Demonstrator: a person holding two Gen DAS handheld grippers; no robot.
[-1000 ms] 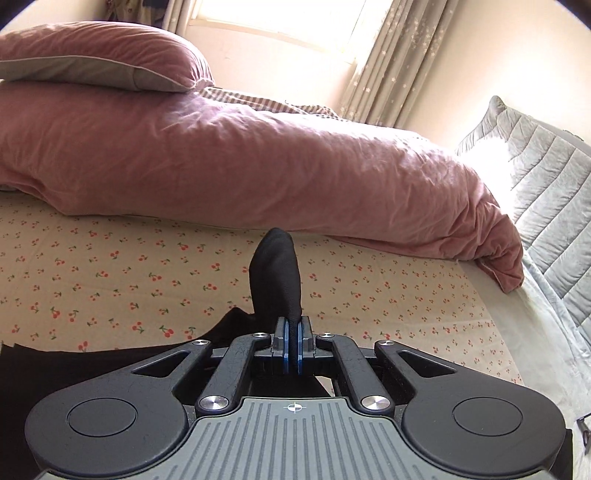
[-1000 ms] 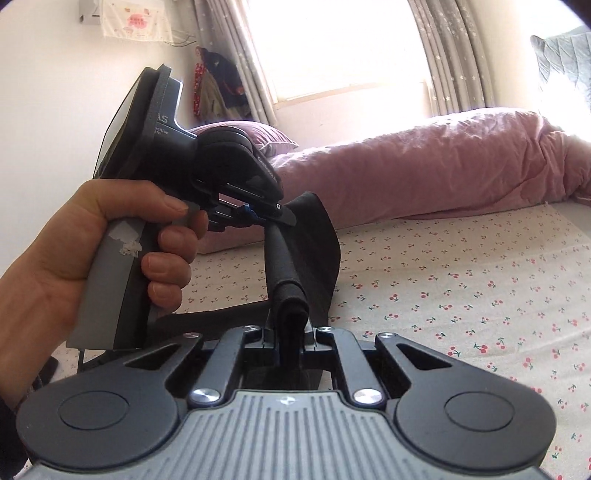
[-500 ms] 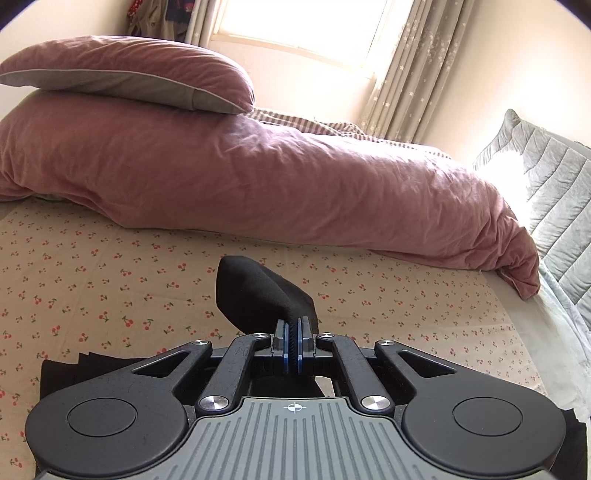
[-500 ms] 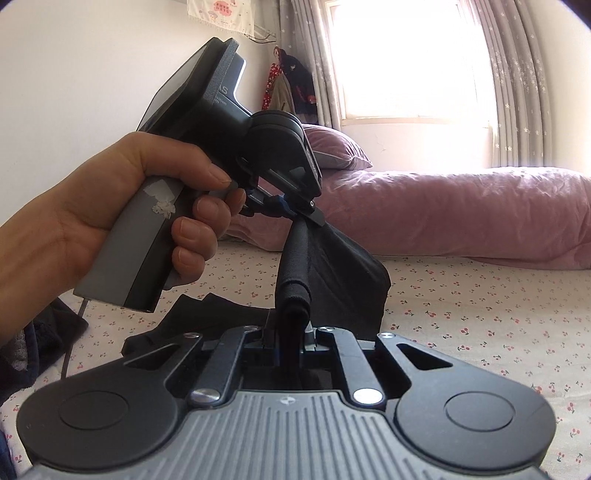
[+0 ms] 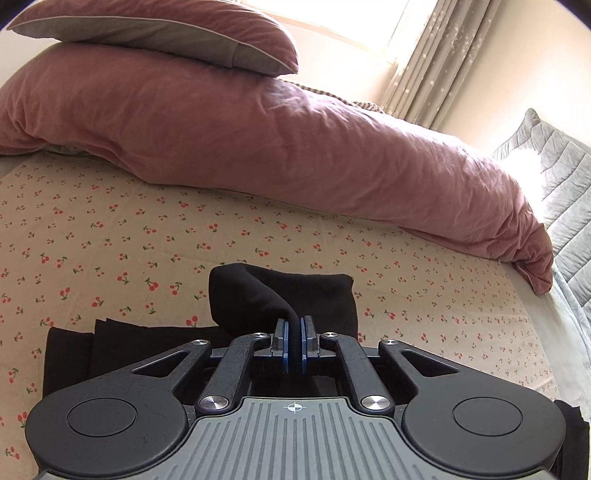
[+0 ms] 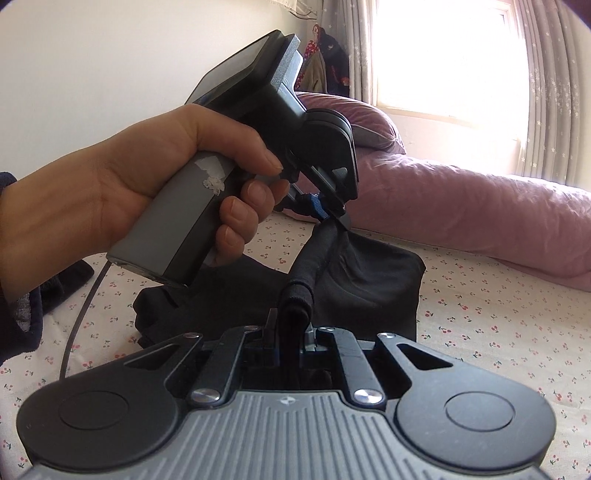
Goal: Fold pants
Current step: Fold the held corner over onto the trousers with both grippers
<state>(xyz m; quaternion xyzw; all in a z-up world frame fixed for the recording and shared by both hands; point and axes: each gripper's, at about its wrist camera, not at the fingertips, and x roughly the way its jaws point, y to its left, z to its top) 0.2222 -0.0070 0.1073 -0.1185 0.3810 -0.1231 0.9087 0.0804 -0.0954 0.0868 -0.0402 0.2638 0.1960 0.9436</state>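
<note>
Black fabric pants (image 5: pixel 280 295) lie on a cream bedsheet printed with small red cherries (image 5: pixel 110 236). Behind, a dusty-pink velvet duvet (image 5: pixel 277 147) and matching pink pillow with grey underside (image 5: pixel 166 33); grey star-patterned curtains (image 6: pixel 546 92); a pale grey quilted cushion (image 5: pixel 565 177).

My pants (image 5: pixel 280 295) lie on the bed (image 5: pixel 110 236), near the edge closest to me. One part of them is lifted up off the bed. My left hand-held gripper (image 5: pixel 293 343) pinches that part, and my right hand-held gripper (image 6: pixel 291 332) pinches it too, just beside the left one. The rest of the pants lies flat on the bed under and behind both of them. My left hand (image 6: pixel 147 184) is up above the pants. Behind the pants, along the far edge of the bed, lies a long blanket (image 5: pixel 258 140). A pillow (image 5: pixel 166 33) rests on top of the blanket at its left end. A cushion (image 5: pixel 554 177) stands past the right edge of the bed.
</note>
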